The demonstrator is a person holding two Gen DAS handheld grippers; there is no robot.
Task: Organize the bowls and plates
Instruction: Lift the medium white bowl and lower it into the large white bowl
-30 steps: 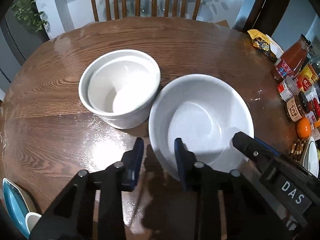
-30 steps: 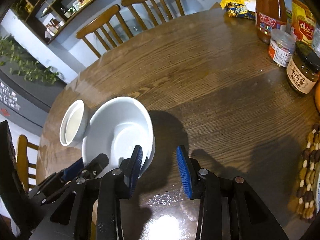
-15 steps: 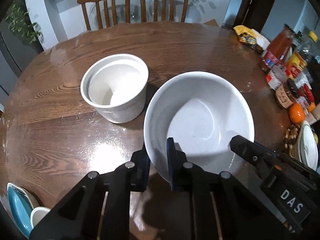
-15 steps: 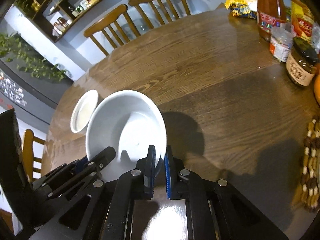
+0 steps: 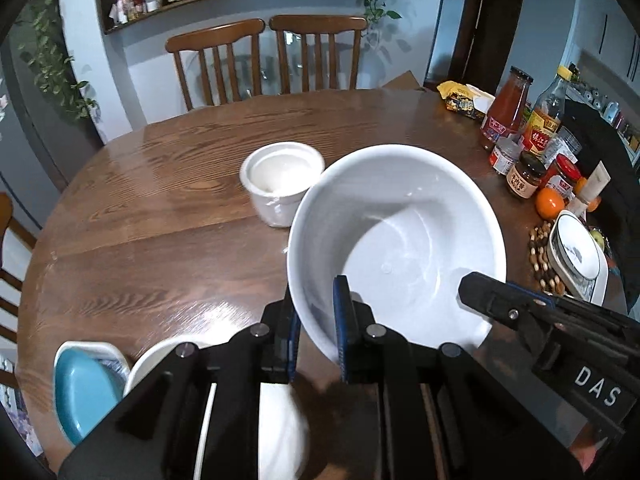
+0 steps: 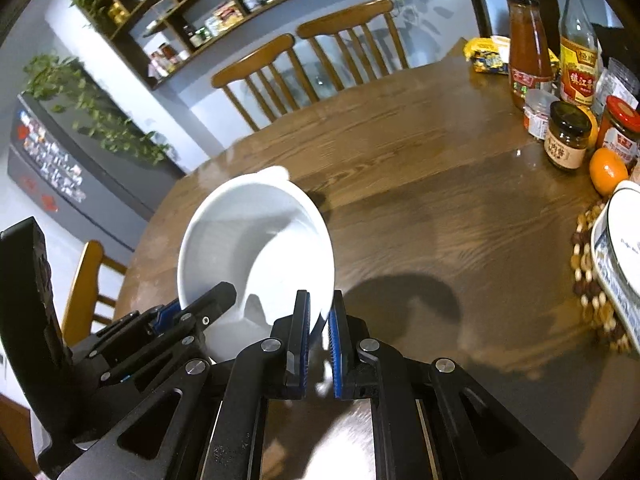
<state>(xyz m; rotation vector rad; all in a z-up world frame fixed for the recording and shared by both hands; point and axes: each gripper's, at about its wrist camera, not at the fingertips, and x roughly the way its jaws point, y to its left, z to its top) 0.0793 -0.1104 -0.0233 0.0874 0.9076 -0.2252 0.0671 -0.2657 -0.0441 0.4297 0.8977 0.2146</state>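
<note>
The left gripper [image 5: 316, 320] has its fingers closed on the near rim of the large white bowl [image 5: 400, 240]. The right gripper [image 6: 319, 316] pinches the same rim from the other side. The bowl is tilted above the wooden counter [image 5: 160, 208]. Behind it a small white bowl [image 5: 282, 182] stands on the counter, and jars [image 5: 524, 172] are farther right.
</note>
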